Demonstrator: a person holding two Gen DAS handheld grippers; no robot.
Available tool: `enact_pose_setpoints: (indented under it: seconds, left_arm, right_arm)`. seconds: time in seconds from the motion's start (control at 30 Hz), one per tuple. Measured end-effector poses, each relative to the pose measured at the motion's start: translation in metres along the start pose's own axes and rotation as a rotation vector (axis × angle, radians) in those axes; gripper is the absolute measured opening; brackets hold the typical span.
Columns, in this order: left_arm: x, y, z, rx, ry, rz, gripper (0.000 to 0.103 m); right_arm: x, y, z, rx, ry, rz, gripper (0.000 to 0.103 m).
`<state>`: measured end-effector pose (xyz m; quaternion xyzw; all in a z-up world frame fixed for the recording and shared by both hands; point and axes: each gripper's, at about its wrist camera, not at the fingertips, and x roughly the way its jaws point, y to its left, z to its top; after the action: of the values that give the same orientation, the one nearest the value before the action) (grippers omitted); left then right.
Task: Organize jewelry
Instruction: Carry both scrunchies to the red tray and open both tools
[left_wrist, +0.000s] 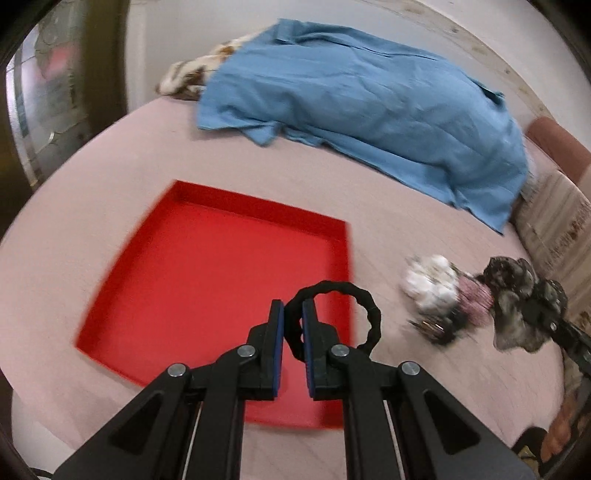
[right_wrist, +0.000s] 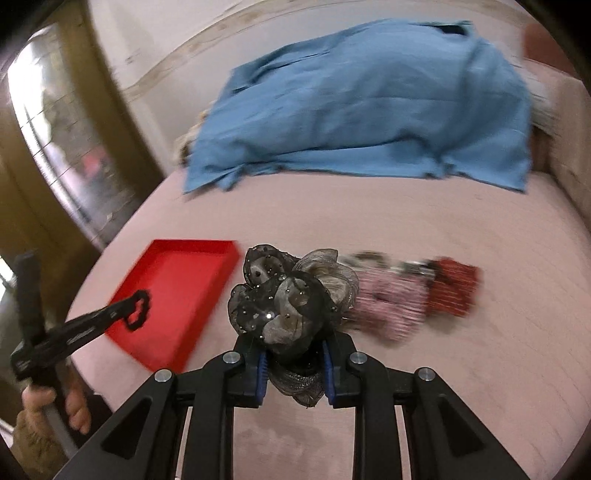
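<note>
1. The left gripper (left_wrist: 293, 314) has its jaws pressed nearly together on a black hair tie (left_wrist: 341, 312); the ring's near edge is pinched between the blue pads (left_wrist: 308, 325) and the rest of the loop stands up and out to the right of the fingertips; from the right wrist view the same gripper (right_wrist: 125, 312) reaches in from the left with the tie (right_wrist: 137, 309) dangling at its tip, and a hand (right_wrist: 55, 402) grips its handle at the lower left.
2. The right gripper (right_wrist: 293, 356) is closed on a dark sheer flower hair piece (right_wrist: 291, 299), grey and black petals dotted with small beads; the petals bulge above the jaws and a fold hangs below them; in the left wrist view this gripper (left_wrist: 532, 314) comes in from the right edge with the flower (left_wrist: 513, 295) bunched at its tip.
3. A red tray (left_wrist: 192, 280) lies on the pink bedcover (left_wrist: 110, 177) directly under and beyond the left gripper; nothing shows inside it; the hair tie hangs over its right part.
4. To the right of the tray, a blurred cluster of accessories (right_wrist: 410, 291) lies on the cover: a white puffy piece (left_wrist: 430, 282), a pink striped one and a dark red one (right_wrist: 456, 291), touching one another.
5. Farther back a blue cloth (left_wrist: 369, 110) is spread over a mound, with a brown-and-white patterned fabric (left_wrist: 192, 77) poking out at its left end.
</note>
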<state>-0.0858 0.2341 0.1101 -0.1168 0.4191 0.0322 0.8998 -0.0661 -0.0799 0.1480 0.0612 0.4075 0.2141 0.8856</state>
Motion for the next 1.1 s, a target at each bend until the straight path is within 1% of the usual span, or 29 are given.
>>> enact_pose_setpoints:
  seconds: [0.03, 0.1, 0.2, 0.33, 0.43, 0.53, 0.67, 0.8, 0.83, 0.9, 0.93, 0.97, 1.0, 1.1]
  left_arm:
    - [0.004, 0.008, 0.007, -0.002, 0.000, 0.016, 0.009]
    - [0.014, 0.022, 0.021, 0.002, 0.003, 0.046, 0.009]
    - [0.031, 0.039, 0.038, 0.009, 0.006, 0.090, 0.009]
    - [0.058, 0.061, 0.055, -0.026, 0.030, 0.114, 0.009]
    - [0.080, 0.078, 0.065, -0.061, 0.061, 0.131, 0.009]
    - [0.098, 0.093, 0.072, -0.086, 0.085, 0.145, 0.009]
    - [0.112, 0.106, 0.078, -0.104, 0.095, 0.149, 0.010]
    - [0.116, 0.107, 0.080, -0.088, 0.081, 0.158, 0.011]
    - [0.115, 0.107, 0.080, -0.083, 0.079, 0.159, 0.013]
    - [0.113, 0.107, 0.081, -0.080, 0.063, 0.160, 0.033]
    - [0.113, 0.108, 0.082, -0.083, 0.055, 0.146, 0.036]
    - [0.110, 0.108, 0.082, -0.085, 0.045, 0.140, 0.041]
    - [0.107, 0.107, 0.083, -0.084, 0.036, 0.141, 0.044]
    - [0.094, 0.104, 0.085, -0.077, 0.013, 0.148, 0.052]
  right_arm:
    - [0.010, 0.015, 0.006, -0.016, 0.014, 0.027, 0.025]
    - [0.026, 0.034, 0.015, -0.043, 0.028, 0.052, 0.025]
    - [0.053, 0.067, 0.028, -0.097, 0.047, 0.071, 0.025]
    - [0.101, 0.106, 0.043, -0.148, 0.095, 0.092, 0.026]
    - [0.135, 0.125, 0.049, -0.182, 0.129, 0.091, 0.027]
    - [0.165, 0.137, 0.052, -0.207, 0.160, 0.075, 0.027]
    - [0.197, 0.136, 0.053, -0.205, 0.199, 0.054, 0.028]
    - [0.218, 0.132, 0.052, -0.186, 0.235, 0.053, 0.030]
    - [0.222, 0.133, 0.051, -0.189, 0.240, 0.053, 0.033]
    - [0.224, 0.134, 0.050, -0.195, 0.242, 0.054, 0.038]
    - [0.223, 0.134, 0.050, -0.196, 0.236, 0.049, 0.045]
    - [0.224, 0.134, 0.049, -0.196, 0.233, 0.046, 0.048]
    - [0.223, 0.135, 0.049, -0.197, 0.229, 0.043, 0.052]
    - [0.219, 0.137, 0.049, -0.213, 0.217, 0.035, 0.059]
